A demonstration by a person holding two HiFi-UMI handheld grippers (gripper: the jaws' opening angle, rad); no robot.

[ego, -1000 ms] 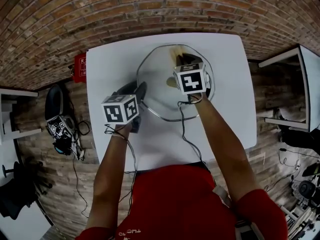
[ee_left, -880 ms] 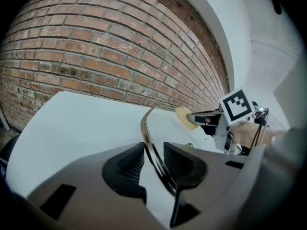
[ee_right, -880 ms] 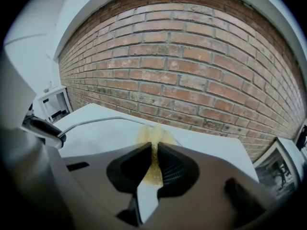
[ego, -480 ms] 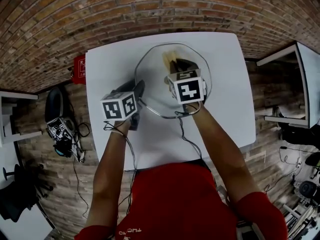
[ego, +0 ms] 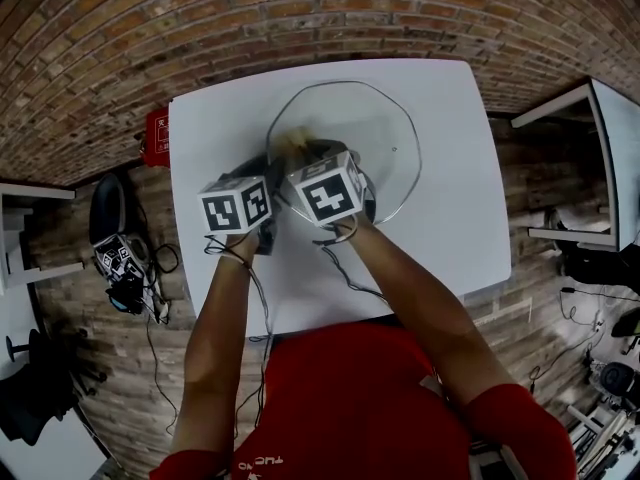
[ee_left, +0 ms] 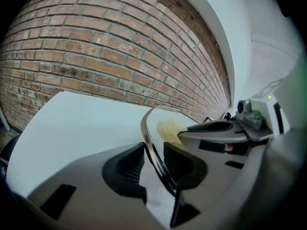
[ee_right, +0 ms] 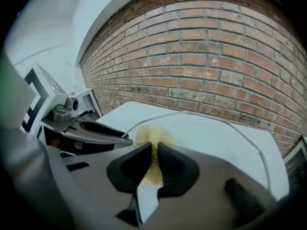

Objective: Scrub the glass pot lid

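Note:
A round glass pot lid [ego: 385,128] with a metal rim lies on the white table [ego: 460,228]. My left gripper [ee_left: 154,163] is shut on the lid's near left rim [ee_left: 148,143], which runs between its two pads. My right gripper [ee_right: 154,166] is shut on a yellow scrub sponge [ee_right: 152,137], pressed against the lid's glass close beside the left gripper. In the head view the sponge [ego: 290,146] shows at the lid's left part, just beyond the right gripper's marker cube [ego: 326,189]. The left gripper's cube [ego: 236,205] sits right next to it.
A brick floor surrounds the table. A red object [ego: 158,134] lies on the floor past the table's left edge. Black gear and cables [ego: 118,258] lie at the left. Another white table [ego: 610,158] stands at the right.
My right gripper has slid the sponge from the lid's far middle toward the near left, ending beside the left gripper. The left gripper and the lid have stayed put.

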